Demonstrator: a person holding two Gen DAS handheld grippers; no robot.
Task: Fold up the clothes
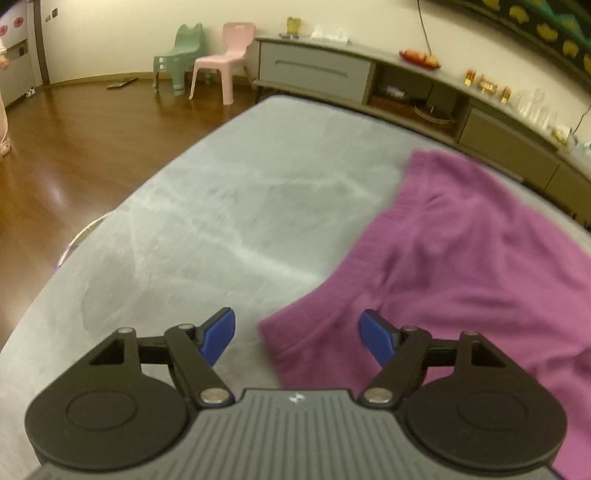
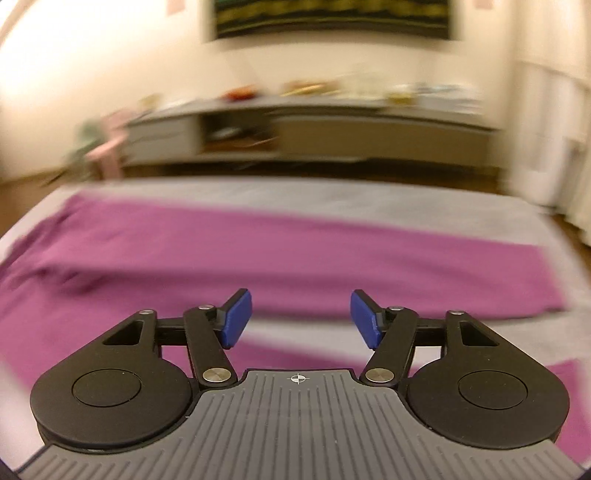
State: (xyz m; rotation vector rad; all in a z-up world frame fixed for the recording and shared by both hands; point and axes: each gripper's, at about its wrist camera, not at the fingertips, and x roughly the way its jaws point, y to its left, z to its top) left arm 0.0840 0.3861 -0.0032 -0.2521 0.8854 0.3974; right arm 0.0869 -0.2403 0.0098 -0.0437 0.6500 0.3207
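Wood floor (image 1: 92,122) on the left, shiny brown and mostly bare, with a green chair (image 1: 181,59) and a pink chair (image 1: 225,59) back by the wall; a long grey sideboard (image 1: 317,74) runs behind the table, glasses and a fruit dish on top. Left wrist view first: the table (image 1: 207,206) is grey with pale marble-ish veins, rounded at its left edge, and plenty of bare top lies ahead and left of the left gripper (image 1: 297,334); its blue pads stand wide apart with nothing pinched between them. The sweater (image 1: 461,258) is purple, soft fuzzy knit, spread flat over the right half of the table; its ribbed corner sits just ahead of the gripper, closer to the right pad, whether touching I can't tell; its far ribbed edge stops near the table's back rim.

Right wrist view is badly smeared; the right gripper (image 2: 301,319) is also wide, pads clear, nothing held; the sweater (image 2: 295,254) stretches as a long purple band across the table (image 2: 369,192), a grey strip of tabletop showing under the pads and more purple at lower right; sideboard (image 2: 369,136) and a dark wall hanging (image 2: 332,18) behind.
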